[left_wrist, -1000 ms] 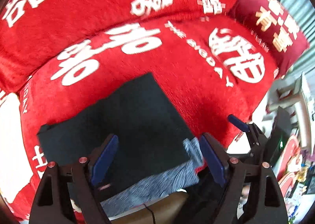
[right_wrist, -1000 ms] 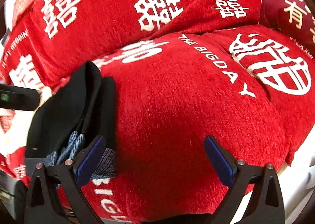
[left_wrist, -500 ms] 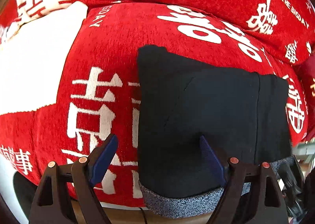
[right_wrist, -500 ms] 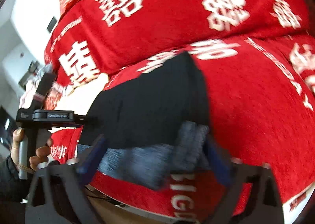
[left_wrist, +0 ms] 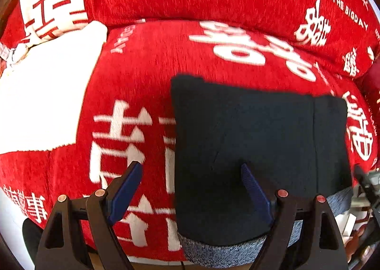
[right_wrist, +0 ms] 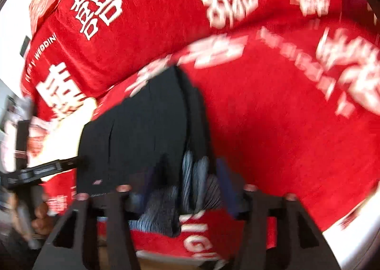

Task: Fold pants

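jaws wide apart on the left gripper (left_wrist: 192,189) over the folded pants (left_wrist: 258,151); right gripper (right_wrist: 187,184) pinched their grey waistband (right_wrist: 197,177) on the red sofa (left_wrist: 142,80).

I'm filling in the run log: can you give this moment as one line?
stage: final fold | pants: folded, on red sofa cover | left gripper: open, over pants' edge | right gripper: blurred, around grey waistband
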Motion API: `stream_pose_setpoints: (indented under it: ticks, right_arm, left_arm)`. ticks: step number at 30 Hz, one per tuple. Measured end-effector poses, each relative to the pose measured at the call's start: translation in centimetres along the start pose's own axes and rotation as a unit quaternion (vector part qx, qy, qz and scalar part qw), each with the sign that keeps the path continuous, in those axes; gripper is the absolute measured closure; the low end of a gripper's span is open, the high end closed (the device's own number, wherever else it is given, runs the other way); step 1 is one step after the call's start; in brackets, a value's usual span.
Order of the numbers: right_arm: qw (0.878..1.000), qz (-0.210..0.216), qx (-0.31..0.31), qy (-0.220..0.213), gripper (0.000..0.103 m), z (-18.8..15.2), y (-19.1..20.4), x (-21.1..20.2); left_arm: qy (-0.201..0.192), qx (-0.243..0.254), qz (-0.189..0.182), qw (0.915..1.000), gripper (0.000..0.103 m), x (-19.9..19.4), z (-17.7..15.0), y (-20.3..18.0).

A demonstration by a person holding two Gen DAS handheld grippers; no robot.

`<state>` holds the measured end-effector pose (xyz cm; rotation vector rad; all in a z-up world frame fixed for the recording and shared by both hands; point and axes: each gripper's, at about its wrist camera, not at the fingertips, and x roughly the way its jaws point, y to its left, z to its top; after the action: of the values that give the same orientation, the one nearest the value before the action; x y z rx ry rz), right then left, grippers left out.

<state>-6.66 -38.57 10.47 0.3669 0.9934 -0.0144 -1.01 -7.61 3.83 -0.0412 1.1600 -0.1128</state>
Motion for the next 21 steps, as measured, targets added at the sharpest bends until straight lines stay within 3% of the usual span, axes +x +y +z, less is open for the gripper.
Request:
stream_pose_setpoints:
  ticks: [1, 3, 6, 9, 14, 16, 18, 21]
  right_arm:
    - [0.999, -0.012, -0.023, -0.023, 0.021, 0.8, 1.0, -0.8]
    - [0.995, -0.020, -0.077, -0.053, 0.018, 2.3, 3.5, -1.5]
    - [0.984, -0.024, -0.170, -0.039, 0.016, 4.0, 8.5, 0.7]
    - [0.974, -0.028, -0.227, 0.004, 0.016, 4.8, 11.5, 5.3]
    - [0.980, -0.052, -0.183, 0.065, 0.016, 5.8, 9.4, 11.1]
    - [0.983, -0.047, -0.157, 0.079, 0.013, 5.9, 7.8, 11.9]
    - [0.984, -0.045, -0.148, 0.084, 0.004, 5.4, 6.8, 12.2]
    - [0.985, -0.041, -0.136, 0.093, 0.001, 5.2, 6.1, 12.7]
  left_arm:
    - [-0.007, -0.005, 0.000, 1.0000, 0.017, -0.1, 0.6, 0.0]
    - [-0.011, -0.021, 0.000, 0.9997, 0.017, -0.2, 1.8, 0.3]
    - [-0.008, -0.045, 0.004, 0.9990, 0.017, 0.5, 3.8, 0.4]
    - [-0.004, -0.049, 0.033, 0.9982, 0.017, 1.7, 5.2, 0.1]
    - [0.019, -0.041, 0.052, 0.9976, 0.016, 4.6, 6.1, 0.1]
    - [0.016, -0.037, 0.078, 0.9961, 0.000, 5.2, 6.0, 0.2]
    - [0.021, -0.039, 0.073, 0.9963, 0.000, 5.9, 6.0, 0.4]
    - [0.026, -0.051, 0.062, 0.9964, 0.000, 6.6, 5.9, 0.8]
